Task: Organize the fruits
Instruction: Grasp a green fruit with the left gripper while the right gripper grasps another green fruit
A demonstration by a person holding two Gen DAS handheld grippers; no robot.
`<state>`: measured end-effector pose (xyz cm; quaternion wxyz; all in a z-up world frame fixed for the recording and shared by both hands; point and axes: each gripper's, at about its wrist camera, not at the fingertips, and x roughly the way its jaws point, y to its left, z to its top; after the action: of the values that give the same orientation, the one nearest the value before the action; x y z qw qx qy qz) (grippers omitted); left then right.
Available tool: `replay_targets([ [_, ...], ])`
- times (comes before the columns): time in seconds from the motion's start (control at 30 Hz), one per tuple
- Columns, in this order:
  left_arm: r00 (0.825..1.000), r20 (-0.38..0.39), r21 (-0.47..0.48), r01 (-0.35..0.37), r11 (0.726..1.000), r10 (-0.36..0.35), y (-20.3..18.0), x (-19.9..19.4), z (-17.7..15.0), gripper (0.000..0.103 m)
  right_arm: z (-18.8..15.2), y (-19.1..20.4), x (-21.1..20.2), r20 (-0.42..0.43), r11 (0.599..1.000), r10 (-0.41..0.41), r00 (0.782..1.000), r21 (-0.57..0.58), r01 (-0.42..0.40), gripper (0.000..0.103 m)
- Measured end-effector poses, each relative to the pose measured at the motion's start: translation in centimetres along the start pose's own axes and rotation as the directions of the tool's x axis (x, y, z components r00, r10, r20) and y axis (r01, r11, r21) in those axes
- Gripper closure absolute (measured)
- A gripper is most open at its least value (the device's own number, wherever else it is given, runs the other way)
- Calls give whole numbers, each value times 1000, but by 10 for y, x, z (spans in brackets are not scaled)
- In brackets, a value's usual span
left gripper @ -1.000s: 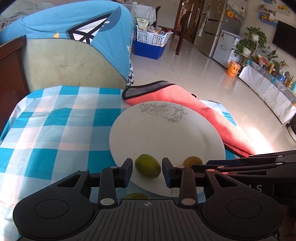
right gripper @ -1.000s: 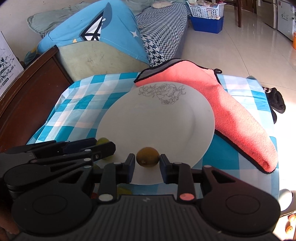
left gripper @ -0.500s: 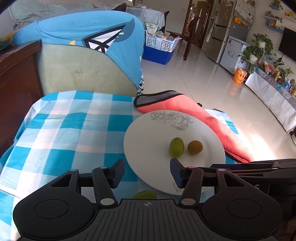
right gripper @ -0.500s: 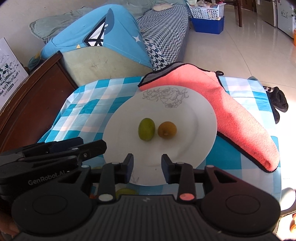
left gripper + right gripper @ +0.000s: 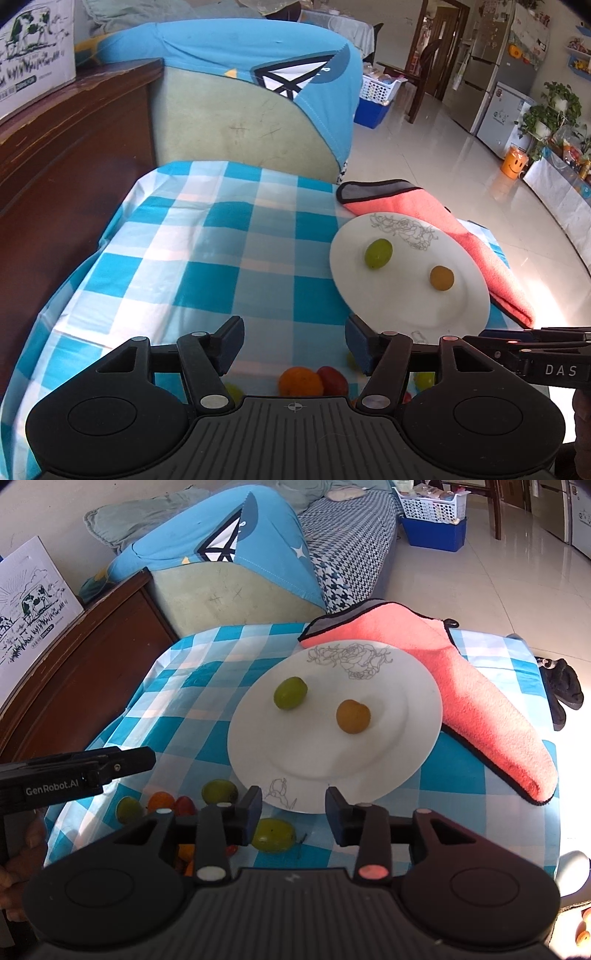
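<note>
A white plate [image 5: 388, 760] with a flower print sits on the checked tablecloth and holds a green fruit [image 5: 290, 693] and an orange fruit [image 5: 352, 716]. They show in the left wrist view too: plate [image 5: 461, 314], green fruit [image 5: 378, 252], orange fruit [image 5: 441, 277]. Several loose fruits lie on the cloth near the plate's front edge: green ones [image 5: 220, 791] [image 5: 273, 835], an orange one [image 5: 161, 800] and a red one [image 5: 184, 805]. My left gripper [image 5: 293, 345] is open and empty above an orange fruit [image 5: 300, 382] and a red fruit [image 5: 332, 380]. My right gripper [image 5: 293, 812] is open and empty at the plate's near rim.
A pink towel [image 5: 480, 701] lies along the plate's right side. A sofa with a blue cover [image 5: 229, 554] stands behind the table and a dark wooden cabinet [image 5: 55, 166] to the left. The table's right edge drops to a tiled floor [image 5: 443, 155].
Both grippers let go of the green and orange fruits on the plate, opened and pulled back. The left one swung left, off the plate, over the loose fruits.
</note>
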<state>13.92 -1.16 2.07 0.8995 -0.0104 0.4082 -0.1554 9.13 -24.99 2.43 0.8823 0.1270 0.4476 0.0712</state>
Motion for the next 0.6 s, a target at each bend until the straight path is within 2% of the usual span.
replay_targets([
  [0.37, 997, -34, -45, -74, 996, 73, 32, -6, -28, 43, -19, 5, -3, -32, 1000, 23, 999, 7, -23, 62],
  [0.6, 995, -61, -55, -86, 995, 83, 38, 0, -36, 43, -26, 6, 4, -52, 1000, 16, 999, -2, -17, 62],
])
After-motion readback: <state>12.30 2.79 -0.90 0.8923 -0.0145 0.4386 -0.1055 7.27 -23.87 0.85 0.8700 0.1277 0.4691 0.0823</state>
